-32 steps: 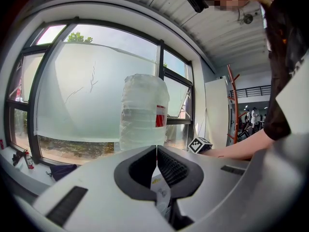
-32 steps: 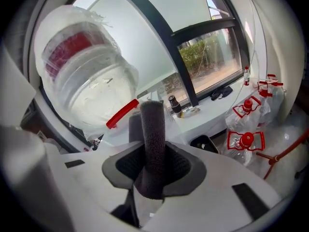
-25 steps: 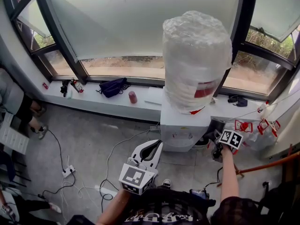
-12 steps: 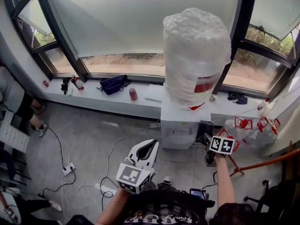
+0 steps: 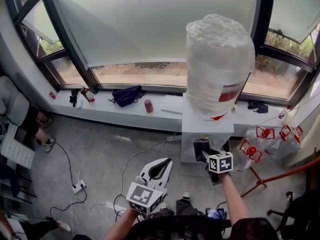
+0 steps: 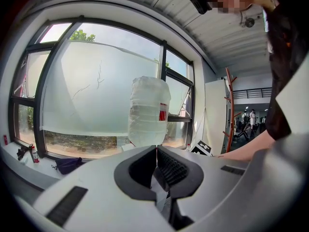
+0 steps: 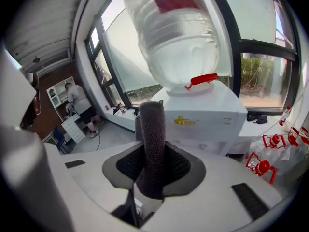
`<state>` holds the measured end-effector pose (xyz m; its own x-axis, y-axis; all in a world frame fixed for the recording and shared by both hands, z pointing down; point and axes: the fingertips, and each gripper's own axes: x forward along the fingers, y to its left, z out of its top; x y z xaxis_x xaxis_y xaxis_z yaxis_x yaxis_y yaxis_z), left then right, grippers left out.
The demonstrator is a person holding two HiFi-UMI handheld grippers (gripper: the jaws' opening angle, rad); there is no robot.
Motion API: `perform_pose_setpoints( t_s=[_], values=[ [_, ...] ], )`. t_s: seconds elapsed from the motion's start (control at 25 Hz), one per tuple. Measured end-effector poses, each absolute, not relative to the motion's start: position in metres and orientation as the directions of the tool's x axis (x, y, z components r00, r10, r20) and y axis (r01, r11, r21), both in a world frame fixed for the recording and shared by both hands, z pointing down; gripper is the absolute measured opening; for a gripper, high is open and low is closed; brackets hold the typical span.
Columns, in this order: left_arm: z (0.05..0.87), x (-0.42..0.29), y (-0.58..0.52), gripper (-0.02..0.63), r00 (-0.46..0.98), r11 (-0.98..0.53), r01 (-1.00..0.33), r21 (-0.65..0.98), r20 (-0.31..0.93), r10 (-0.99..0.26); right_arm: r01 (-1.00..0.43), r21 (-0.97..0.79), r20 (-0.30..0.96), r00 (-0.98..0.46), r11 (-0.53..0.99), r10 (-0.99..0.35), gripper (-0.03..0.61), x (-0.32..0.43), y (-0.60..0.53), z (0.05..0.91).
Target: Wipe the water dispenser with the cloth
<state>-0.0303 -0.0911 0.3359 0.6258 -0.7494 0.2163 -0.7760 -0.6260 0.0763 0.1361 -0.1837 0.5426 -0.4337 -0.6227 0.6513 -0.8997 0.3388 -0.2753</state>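
The white water dispenser (image 5: 206, 130) stands against the window sill, carrying a big plastic-wrapped bottle (image 5: 219, 64) upside down. My right gripper (image 5: 204, 154) is at the dispenser's lower front, shut on a dark grey cloth (image 5: 201, 146). In the right gripper view the rolled cloth (image 7: 152, 129) sticks up between the jaws of the right gripper (image 7: 153, 153), with the dispenser (image 7: 207, 115) close ahead. My left gripper (image 5: 168, 160) hangs lower left over the floor, shut and empty. In the left gripper view the left gripper (image 6: 156, 149) has its jaws together, pointing toward the bottle (image 6: 147, 111).
On the sill lie a dark bag (image 5: 126, 95) and a red can (image 5: 148, 105). Cables and a power strip (image 5: 78, 186) trail across the floor at left. Plastic bags with red handles (image 5: 270, 139) and an orange pole (image 5: 280, 176) sit right of the dispenser. A person (image 5: 15, 109) sits far left.
My right gripper has carried the cloth leftward, from the dispenser's right side to its front. The left gripper has hardly moved and stays shut.
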Motion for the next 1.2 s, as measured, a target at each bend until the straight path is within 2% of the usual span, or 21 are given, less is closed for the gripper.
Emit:
perform_pose_setpoints(
  t_s=[0.28,0.6,0.88,1.2],
  values=[
    [0.354,-0.079,-0.075,0.019,0.602,-0.599,-0.795,0.094,0.24,-0.761,-0.885,-0.199,0.647,-0.441,0.42,-0.623,0.116,0.075,-0.183,0.549],
    [0.391,-0.096,-0.076,0.019,0.648,-0.646,-0.757,0.096,0.234,-0.725,-0.899,-0.114,0.588,-0.404,0.422,-0.701,0.115,0.052,-0.217,0.554],
    [0.426,-0.095,-0.069,0.02,0.688,-0.691,-0.718,0.082,0.235,-0.687,-0.919,-0.081,0.547,-0.364,0.385,-0.753,0.114,0.06,-0.237,0.565],
    [0.437,-0.092,-0.071,0.019,0.7,-0.7,-0.708,0.095,0.226,-0.677,-0.949,-0.04,0.558,-0.28,0.312,-0.781,0.114,0.11,-0.239,0.581]
  ],
)
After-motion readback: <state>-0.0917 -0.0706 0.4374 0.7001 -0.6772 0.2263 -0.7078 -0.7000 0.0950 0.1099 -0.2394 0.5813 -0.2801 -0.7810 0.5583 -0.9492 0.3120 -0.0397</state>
